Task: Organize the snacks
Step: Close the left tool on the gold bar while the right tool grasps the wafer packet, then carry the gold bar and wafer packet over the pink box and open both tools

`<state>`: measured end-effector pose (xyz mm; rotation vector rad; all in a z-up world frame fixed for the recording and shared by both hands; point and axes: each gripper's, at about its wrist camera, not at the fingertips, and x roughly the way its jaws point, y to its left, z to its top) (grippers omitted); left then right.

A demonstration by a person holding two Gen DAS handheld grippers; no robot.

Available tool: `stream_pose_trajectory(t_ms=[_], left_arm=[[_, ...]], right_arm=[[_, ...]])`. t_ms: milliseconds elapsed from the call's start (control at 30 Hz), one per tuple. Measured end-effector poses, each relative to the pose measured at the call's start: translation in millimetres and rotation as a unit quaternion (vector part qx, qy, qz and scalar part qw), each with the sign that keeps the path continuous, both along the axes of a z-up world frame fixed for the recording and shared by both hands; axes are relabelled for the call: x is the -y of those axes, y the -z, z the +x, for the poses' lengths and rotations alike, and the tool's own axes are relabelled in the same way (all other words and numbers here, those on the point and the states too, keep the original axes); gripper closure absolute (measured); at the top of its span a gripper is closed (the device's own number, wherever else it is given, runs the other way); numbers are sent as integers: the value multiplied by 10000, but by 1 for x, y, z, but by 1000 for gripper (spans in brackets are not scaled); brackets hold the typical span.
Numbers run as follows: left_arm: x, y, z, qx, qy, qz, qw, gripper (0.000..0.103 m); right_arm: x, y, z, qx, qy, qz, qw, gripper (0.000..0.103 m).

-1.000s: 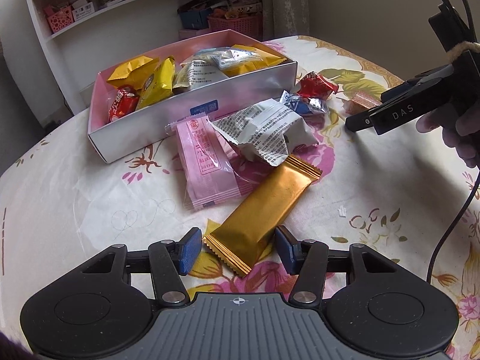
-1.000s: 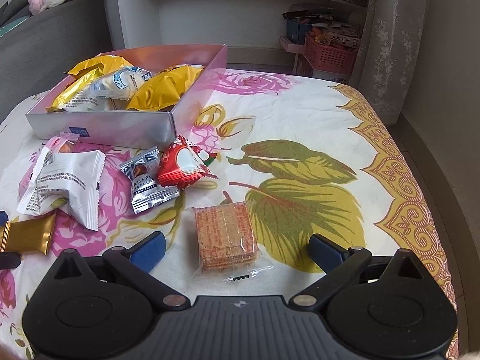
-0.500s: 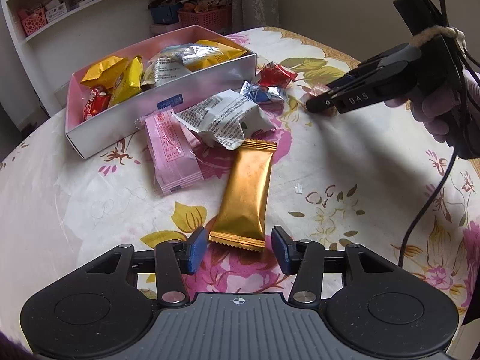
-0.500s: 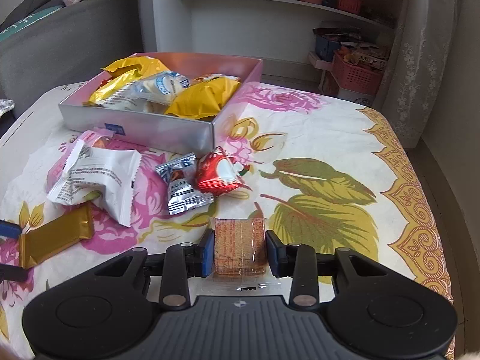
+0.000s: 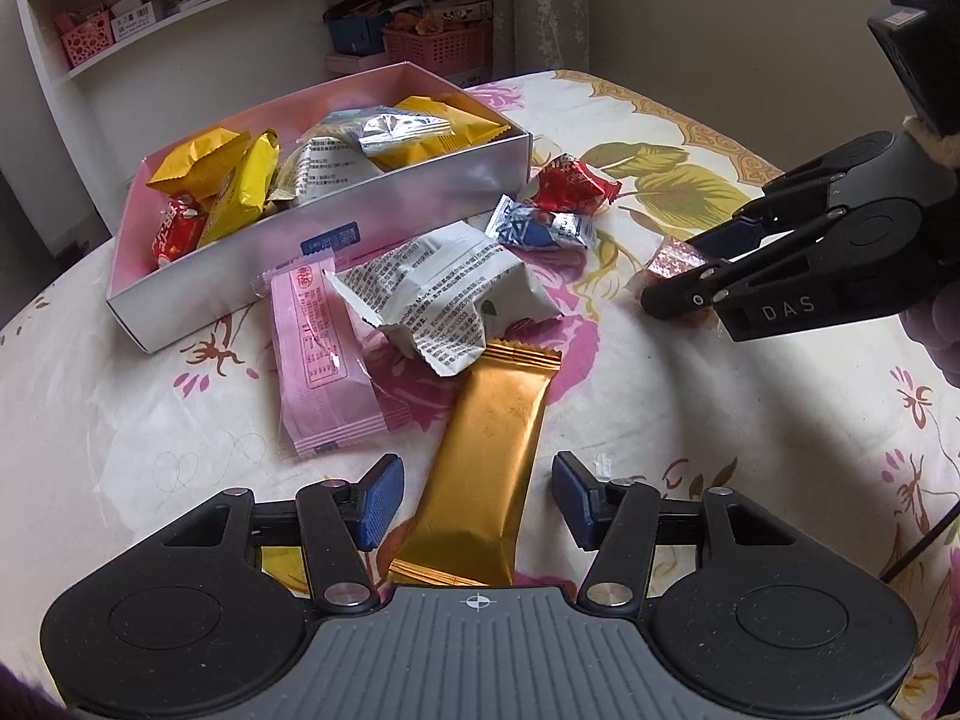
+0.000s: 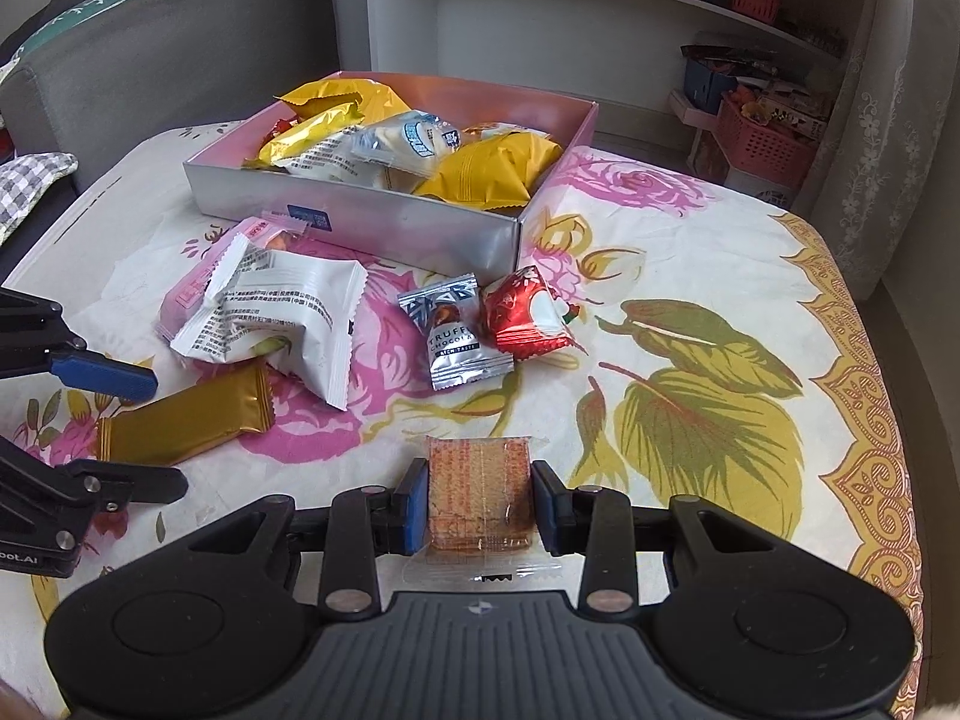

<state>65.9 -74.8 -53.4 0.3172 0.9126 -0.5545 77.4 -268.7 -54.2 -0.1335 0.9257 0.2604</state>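
Left wrist view: The left gripper (image 5: 477,495) points steeply down at the desk (image 5: 690,408), which is covered by a cloth printed with pink roses and green leaves. Its blue ribbed jaws stand apart, one on each side of the near end of a gold foil bar (image 5: 486,456). The bar is long, flat and rectangular with crimped ends; neither pad touches it. Beyond it lie a flat pink packet (image 5: 321,360) with red print, a crumpled white pouch (image 5: 444,294) with black text, a blue-and-silver chocolate wrapper (image 5: 540,228) and a glossy red foil candy (image 5: 570,183). A shallow rectangular box (image 5: 390,210) with silver outer walls and a pink interior holds yellow, white, silver and red snack packs. At right, the right gripper (image 5: 672,276) enters level from the frame edge, clamped on a clear-wrapped wafer pack (image 5: 666,255), carried by a hand (image 5: 936,324).

Right wrist view: The right gripper (image 6: 480,501) has its jaws pressed on both sides of the wafer pack (image 6: 480,492), a square stack of tan gridded wafers in transparent film. The jaws have just been closing on it. The box (image 6: 372,222) sits ahead at centre left, the loose snacks between it and the gripper. At the left edge, the left gripper (image 6: 129,432) straddles the gold foil bar (image 6: 186,417).
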Motion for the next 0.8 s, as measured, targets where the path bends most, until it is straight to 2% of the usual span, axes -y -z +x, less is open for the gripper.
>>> stream_pose_trajectory(t_ms=[67, 167, 300, 467, 633, 800], left_arm=[[4, -1, -2, 29, 16, 33, 10000, 63], [9, -2, -6, 35, 36, 77, 10000, 73], [8, -4, -10, -64, -50, 81, 9999, 75], [-2, -9, -11, -343, -248, -138, 9990, 76], [-17, -20, -14, -508, -485, -461, 9965, 76], [-31, -36, -15, -466, -747, -645, 9940, 76]], right_arm=[[0, -1, 0, -85, 57, -10, 9999, 75], [-1, -2, 0, -238, 150, -36, 9996, 75], [-1, -3, -2, -429, 252, 4, 9988, 75], [1, -9, -4, -521, 358, 202, 9978, 75], [4, -25, -4, -466, 481, 563, 9962, 75], [4, -44, 0, -298, 584, 843, 9943, 75]])
